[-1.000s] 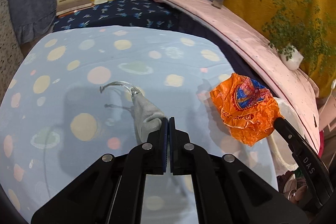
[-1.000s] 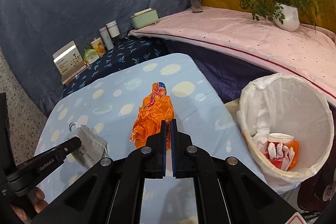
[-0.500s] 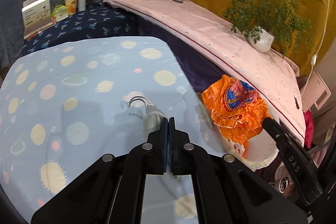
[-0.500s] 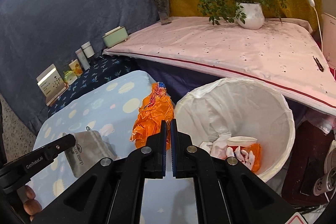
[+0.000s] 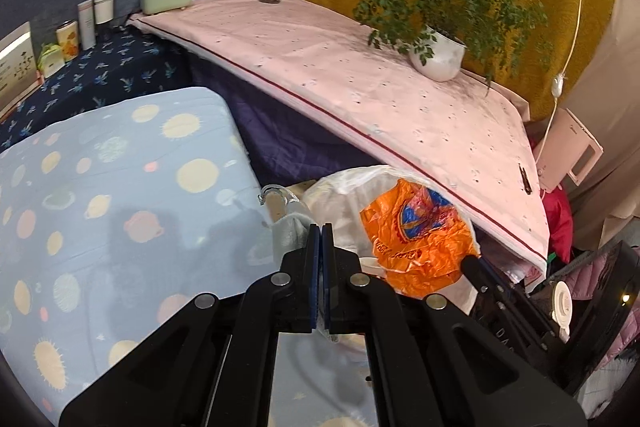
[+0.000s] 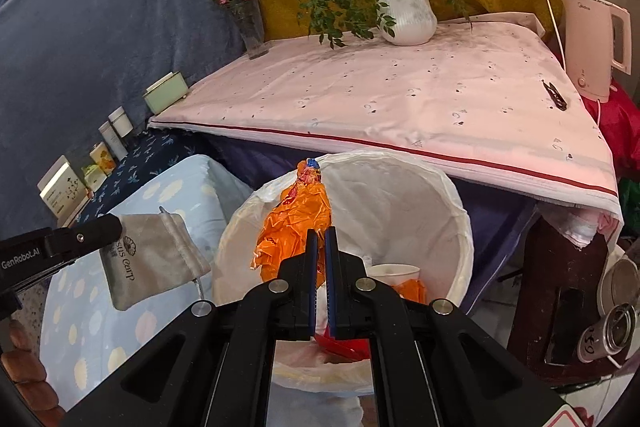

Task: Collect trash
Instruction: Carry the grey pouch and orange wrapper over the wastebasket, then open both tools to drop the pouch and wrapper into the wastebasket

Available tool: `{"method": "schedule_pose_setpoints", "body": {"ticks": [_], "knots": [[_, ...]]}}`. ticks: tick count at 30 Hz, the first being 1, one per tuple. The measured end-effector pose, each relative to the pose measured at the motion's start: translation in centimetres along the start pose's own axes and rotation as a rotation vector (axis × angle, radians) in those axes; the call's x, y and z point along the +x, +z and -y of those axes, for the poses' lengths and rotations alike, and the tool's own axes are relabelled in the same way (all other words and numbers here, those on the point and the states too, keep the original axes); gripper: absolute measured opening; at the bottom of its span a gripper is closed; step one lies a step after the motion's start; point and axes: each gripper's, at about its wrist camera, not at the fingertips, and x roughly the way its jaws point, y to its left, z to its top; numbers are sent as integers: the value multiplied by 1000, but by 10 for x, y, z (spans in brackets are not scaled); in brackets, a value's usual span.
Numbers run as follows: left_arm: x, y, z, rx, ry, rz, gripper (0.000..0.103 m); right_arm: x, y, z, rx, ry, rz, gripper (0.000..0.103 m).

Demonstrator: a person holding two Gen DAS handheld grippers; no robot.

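Note:
My right gripper (image 6: 319,233) is shut on a crumpled orange plastic wrapper (image 6: 298,227) and holds it over the open mouth of the white-lined trash bin (image 6: 452,195). The wrapper (image 5: 416,239) and bin liner (image 5: 344,183) also show in the left wrist view. My left gripper (image 5: 321,227) is shut on a grey drawstring pouch (image 5: 290,227), held at the right edge of the blue planet-print table (image 5: 120,187), beside the bin. The pouch (image 6: 148,259) hangs to the left of the bin in the right wrist view. A paper cup (image 6: 394,273) and orange scraps lie inside the bin.
A pink-covered shelf (image 6: 400,95) overhangs the bin's far side, with a potted plant (image 6: 406,19), flower vase (image 6: 250,23) and pink kettle (image 6: 596,47) on it. Boxes and bottles (image 5: 86,23) stand at the back left. Clutter lies on the floor at right.
Both grippers have swung right, from over the table to the bin. The orange wrapper now hangs over the bin's mouth and the pouch has reached the table's right edge.

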Motion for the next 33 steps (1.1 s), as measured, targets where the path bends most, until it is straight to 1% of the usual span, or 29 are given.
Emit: {"method": "schedule_pose_setpoints", "body": {"ticks": [8,11,12,14,15,16,17,18,19,20,23,25,26,28,33], "knots": [[19,6,33,34,-32,-27,1,5,2,26,37,-25,-5,4],[25,7,40,46,-25,-29,1,4,2,31,42,-29,-1,4],[27,6,41,42,-21,-33,3,4,3,32,43,-29,-1,4],[31,4,39,36,1,-33,3,5,3,35,43,-32,-2,4],[33,3,38,36,9,-37,6,6,3,35,43,-32,-3,4],[35,2,37,35,13,-43,10,6,3,36,41,-31,-6,4],[38,0,36,30,19,-49,19,8,3,36,40,-31,-8,4],[39,-1,34,26,24,-51,23,9,2,36,37,-31,-10,4],[39,-3,33,24,32,-50,32,10,1,35,34,-30,-13,4],[40,-5,31,23,43,-47,38,11,1,34,32,-29,-16,4],[40,-10,29,36,67,-43,46,13,1,32,24,-21,-21,5],[40,-12,26,37,80,-43,50,14,1,29,15,-8,-28,10],[40,-13,24,36,86,-45,54,15,0,26,10,-3,-32,10],[39,-16,20,34,101,-41,59,16,-1,22,-2,-1,-34,10],[38,-24,12,37,128,-44,59,19,-3,13,-19,6,-45,11]]}}
